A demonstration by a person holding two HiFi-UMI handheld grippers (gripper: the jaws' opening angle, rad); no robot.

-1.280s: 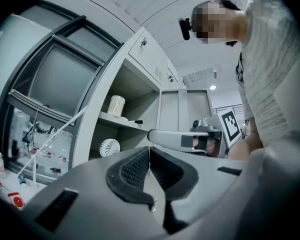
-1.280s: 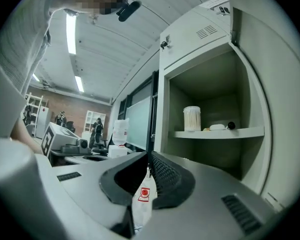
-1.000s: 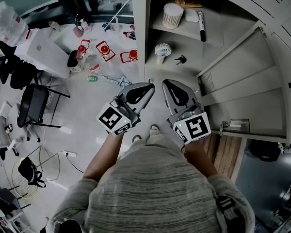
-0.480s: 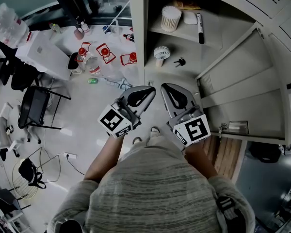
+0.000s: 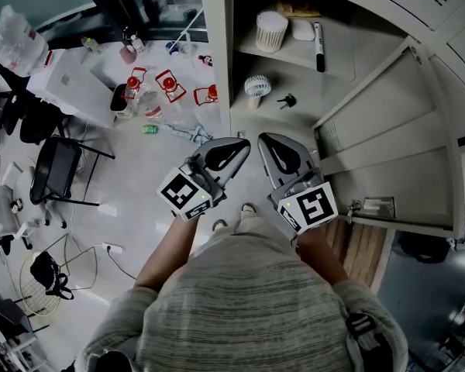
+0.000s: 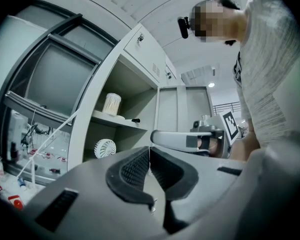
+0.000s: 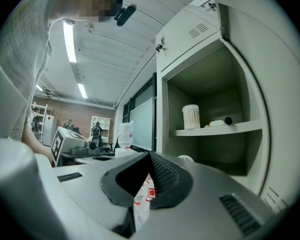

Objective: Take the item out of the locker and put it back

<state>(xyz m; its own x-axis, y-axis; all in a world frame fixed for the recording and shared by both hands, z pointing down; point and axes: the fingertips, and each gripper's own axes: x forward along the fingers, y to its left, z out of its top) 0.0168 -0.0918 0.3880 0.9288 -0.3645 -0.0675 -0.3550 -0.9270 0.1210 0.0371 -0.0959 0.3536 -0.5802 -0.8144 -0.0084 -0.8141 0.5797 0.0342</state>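
The locker [image 5: 234, 68] stands open in front of me. On its upper shelf are a tub of cotton swabs [image 5: 270, 29], a small white item [image 5: 303, 28] and a black marker [image 5: 318, 36]. A little white fan [image 5: 256, 88] and a bunch of keys [image 5: 287, 99] rest on the lower shelf. My left gripper [image 5: 236, 143] and right gripper [image 5: 268, 139] hover side by side short of the opening, pointing level at it. Both are shut with nothing between their jaws. The left gripper [image 6: 149, 151] view shows the fan [image 6: 105, 148]; the right gripper [image 7: 150, 156] view shows the swab tub [image 7: 190, 117].
The locker door [image 5: 387, 146] hangs open to the right of my right gripper. Left of the locker, bottles with red caps [image 5: 169, 81] and white boxes [image 5: 70, 80] lie around, with a black chair [image 5: 54, 169] nearer me.
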